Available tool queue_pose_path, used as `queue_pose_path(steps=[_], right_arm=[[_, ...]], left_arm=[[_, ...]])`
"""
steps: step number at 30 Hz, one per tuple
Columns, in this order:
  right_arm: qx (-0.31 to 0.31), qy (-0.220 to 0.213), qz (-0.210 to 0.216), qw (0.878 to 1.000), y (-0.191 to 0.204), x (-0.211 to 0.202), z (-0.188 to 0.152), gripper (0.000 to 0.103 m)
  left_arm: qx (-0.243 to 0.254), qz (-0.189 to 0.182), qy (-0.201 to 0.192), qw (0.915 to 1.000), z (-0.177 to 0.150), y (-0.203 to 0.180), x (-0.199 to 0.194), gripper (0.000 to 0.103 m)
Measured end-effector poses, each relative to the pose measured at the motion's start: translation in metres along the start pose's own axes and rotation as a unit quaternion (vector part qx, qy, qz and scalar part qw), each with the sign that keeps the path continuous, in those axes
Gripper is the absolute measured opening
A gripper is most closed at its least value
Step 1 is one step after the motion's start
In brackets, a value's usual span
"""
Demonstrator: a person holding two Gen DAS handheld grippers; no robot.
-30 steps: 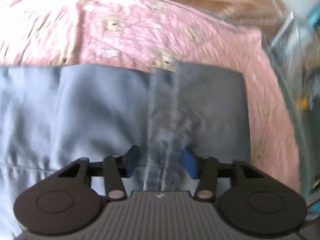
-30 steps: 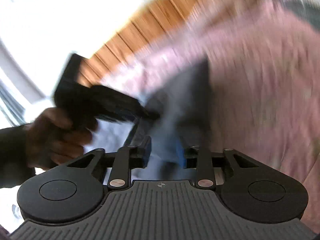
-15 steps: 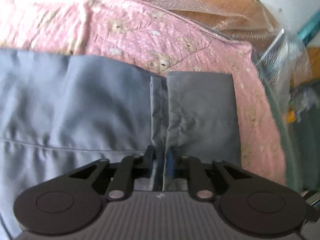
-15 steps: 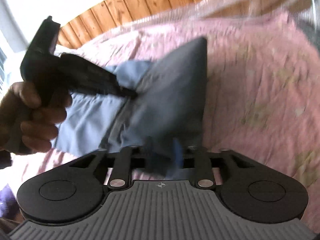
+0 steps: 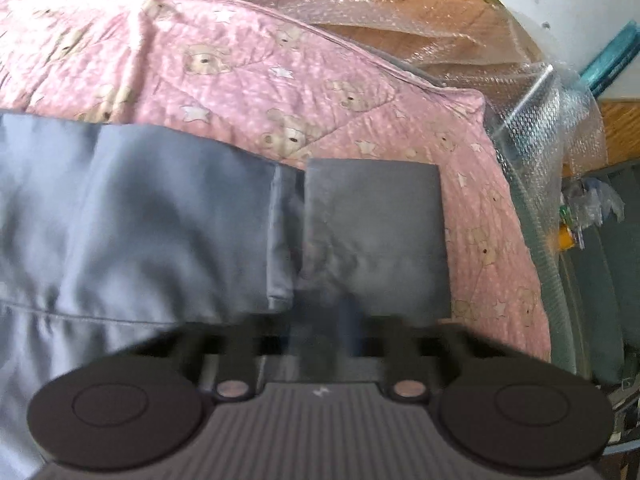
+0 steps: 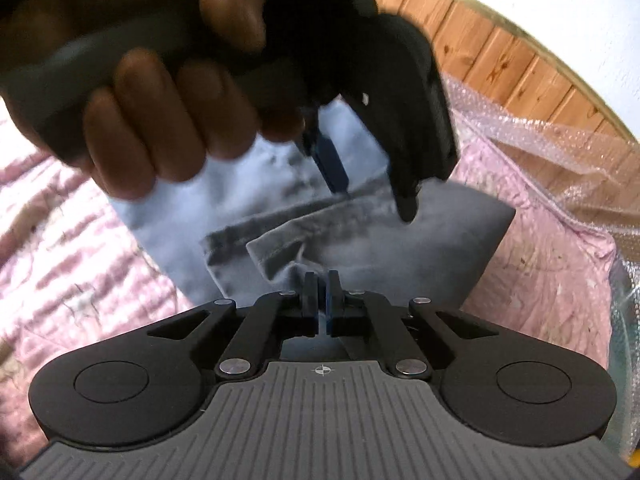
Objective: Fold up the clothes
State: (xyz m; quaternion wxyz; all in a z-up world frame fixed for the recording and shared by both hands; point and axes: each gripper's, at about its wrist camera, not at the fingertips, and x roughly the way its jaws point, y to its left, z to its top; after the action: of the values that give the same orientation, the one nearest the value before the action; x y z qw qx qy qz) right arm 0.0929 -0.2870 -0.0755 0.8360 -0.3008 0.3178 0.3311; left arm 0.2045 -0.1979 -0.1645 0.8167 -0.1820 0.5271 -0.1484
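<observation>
Now both grippers are down on the grey garment (image 5: pixel 168 220), which lies spread on the pink quilt (image 5: pixel 248 80) with the bear print.

- Left gripper (image 5: pixel 320 320): blurred in its own view, fingers drawn together on the hem where two edges of the garment meet. Right wrist view shows its blue pad (image 6: pixel 332 164) pressed down into the fabric, a hand (image 6: pixel 152 92) wrapped round its handle.
- Right gripper (image 6: pixel 319 300): fingers fully closed, pads touching. A fold of the garment's edge sits right at the tips; seems pinched, though how much fabric is caught cannot be told.
- Garment: mid-quilt, nearer the quilt's right edge; a darker folded panel (image 5: pixel 376 220) lies on its right part. Bubble wrap (image 5: pixel 460 28) lies beyond the quilt's far edge.

Risks, as judged:
- Thin bite on the right side: lifting could slip the hem free and drop the fold.
- Either gripper may have caught only one of the layers; the lower layer would stay behind and the fold come out crooked.
- The two grippers are close together; a crossing move could knock them.
- Quilt could be pinched along with the garment and drag up.
</observation>
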Motion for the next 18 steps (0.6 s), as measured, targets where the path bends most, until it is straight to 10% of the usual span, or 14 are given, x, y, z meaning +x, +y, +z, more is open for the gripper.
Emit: queue_pose_path(steps=[5, 9, 14, 16, 18], right_arm=[[0.024, -0.016, 0.018, 0.999, -0.002, -0.009, 0.003, 0.000], [0.041, -0.022, 0.022, 0.999, -0.012, -0.006, 0.000, 0.000], [0.080, -0.057, 0.061, 0.993, -0.031, -0.020, 0.003, 0.000], [0.069, -0.043, 0.079, 0.994, -0.024, -0.012, 0.000, 0.000], [0.055, -0.024, 0.096, 0.994, -0.015, -0.001, -0.004, 0.000]], left_arm=[[-0.048, -0.012, -0.021, 0.9986, -0.007, 0.019, -0.017, 0.006], [-0.053, 0.010, -0.013, 0.9984, -0.013, 0.029, -0.022, 0.061], [-0.099, -0.085, 0.036, 0.9908, -0.022, 0.040, -0.016, 0.079], [-0.086, -0.075, 0.041, 0.9926, -0.024, 0.036, -0.010, 0.067], [-0.057, -0.042, 0.051, 0.9962, -0.026, 0.027, -0.003, 0.014]])
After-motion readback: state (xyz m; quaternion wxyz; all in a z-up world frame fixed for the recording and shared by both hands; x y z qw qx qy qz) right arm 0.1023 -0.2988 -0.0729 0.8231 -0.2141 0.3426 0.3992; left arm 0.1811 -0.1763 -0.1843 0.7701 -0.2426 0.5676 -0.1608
